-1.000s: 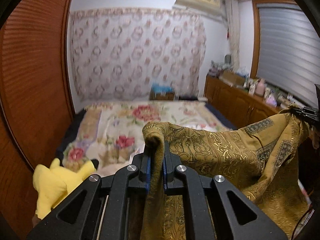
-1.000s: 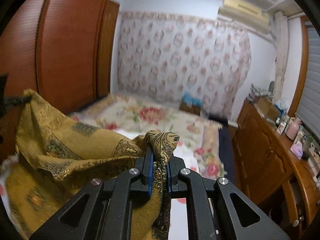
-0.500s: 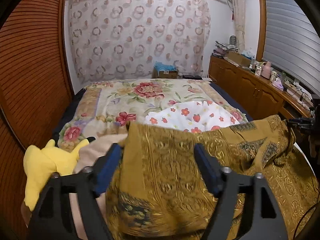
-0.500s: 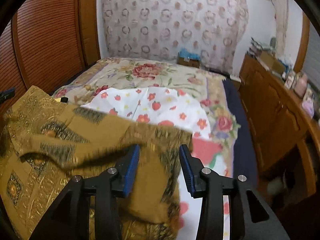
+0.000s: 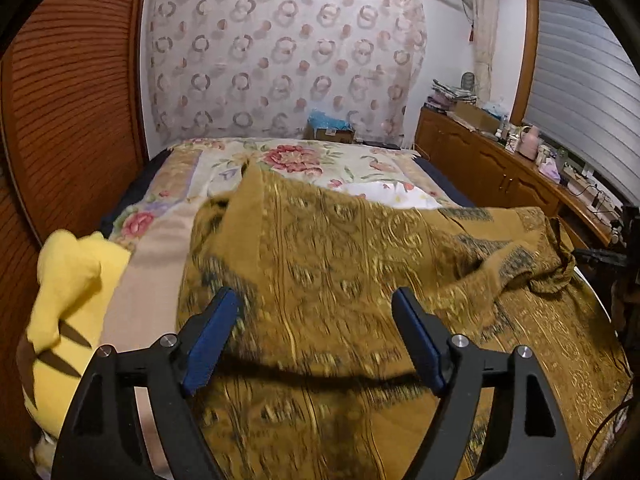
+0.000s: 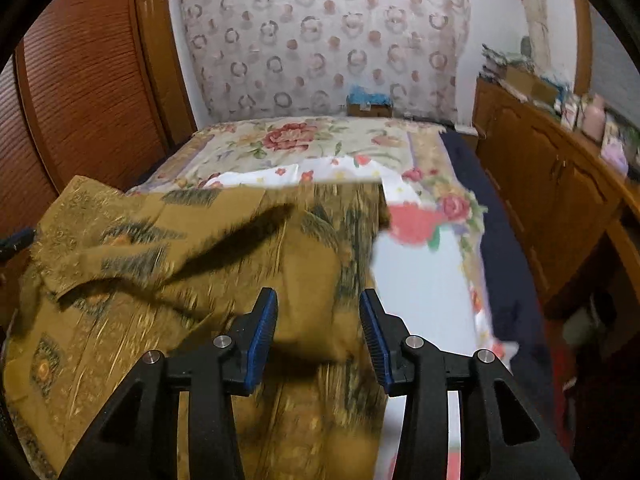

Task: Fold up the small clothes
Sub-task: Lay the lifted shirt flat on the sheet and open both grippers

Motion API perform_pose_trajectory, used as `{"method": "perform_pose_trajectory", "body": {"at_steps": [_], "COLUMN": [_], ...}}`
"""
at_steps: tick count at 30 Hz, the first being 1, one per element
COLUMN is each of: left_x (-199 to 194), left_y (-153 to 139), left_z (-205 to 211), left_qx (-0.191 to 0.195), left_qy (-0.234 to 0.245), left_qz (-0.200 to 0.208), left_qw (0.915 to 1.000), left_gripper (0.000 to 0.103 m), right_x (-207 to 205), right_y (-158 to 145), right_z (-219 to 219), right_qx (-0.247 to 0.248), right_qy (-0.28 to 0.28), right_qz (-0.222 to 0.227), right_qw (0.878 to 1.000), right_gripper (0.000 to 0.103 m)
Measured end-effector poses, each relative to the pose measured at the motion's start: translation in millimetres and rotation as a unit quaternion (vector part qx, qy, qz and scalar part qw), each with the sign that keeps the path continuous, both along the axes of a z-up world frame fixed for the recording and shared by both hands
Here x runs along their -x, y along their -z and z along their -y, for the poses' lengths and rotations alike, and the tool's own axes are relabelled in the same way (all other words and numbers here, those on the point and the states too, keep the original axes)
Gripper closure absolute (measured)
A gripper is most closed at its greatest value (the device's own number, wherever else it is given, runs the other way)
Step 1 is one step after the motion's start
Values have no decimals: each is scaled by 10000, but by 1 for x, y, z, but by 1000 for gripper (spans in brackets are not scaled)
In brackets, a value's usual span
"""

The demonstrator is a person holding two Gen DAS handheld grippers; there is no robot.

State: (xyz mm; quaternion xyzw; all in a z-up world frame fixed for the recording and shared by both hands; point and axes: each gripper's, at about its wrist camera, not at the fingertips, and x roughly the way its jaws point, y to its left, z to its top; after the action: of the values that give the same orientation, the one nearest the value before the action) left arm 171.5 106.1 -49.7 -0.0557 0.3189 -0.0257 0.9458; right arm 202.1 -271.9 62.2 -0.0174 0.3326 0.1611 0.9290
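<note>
Both grippers have just let go: the left gripper (image 5: 316, 336) and right gripper (image 6: 318, 330), clamped on corners a second ago, now hang with jaws spread and empty above the mustard-gold patterned woven garment (image 5: 360, 280). It fills the lower centre of both views, rumpled at its far edge, so this fold looks laid down. It lies on the floral-quilted bed (image 5: 296, 160), a yellow plush toy (image 5: 68, 280) at left, wooden cabinets (image 6: 560, 168) at right.
</note>
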Motion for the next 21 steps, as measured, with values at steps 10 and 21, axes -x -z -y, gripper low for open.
{"method": "perform_pose_trajectory", "body": {"at_steps": [10,21], "left_x": [29,52], "left_y": [17,15], "left_z": [-1,-7], "left_qx": [-4,16], "left_qy": [-131,-188], "left_qz": [-100,-13], "left_qw": [9999,9998], "left_gripper": [23,23], "right_x": [42,69], "right_y": [28,31], "right_z": [3,-1], "right_qx": [37,-36], "right_qy": [145,32], "right_qz": [-18,295], "right_qw": [9999,9996], "right_gripper": [59,59]}}
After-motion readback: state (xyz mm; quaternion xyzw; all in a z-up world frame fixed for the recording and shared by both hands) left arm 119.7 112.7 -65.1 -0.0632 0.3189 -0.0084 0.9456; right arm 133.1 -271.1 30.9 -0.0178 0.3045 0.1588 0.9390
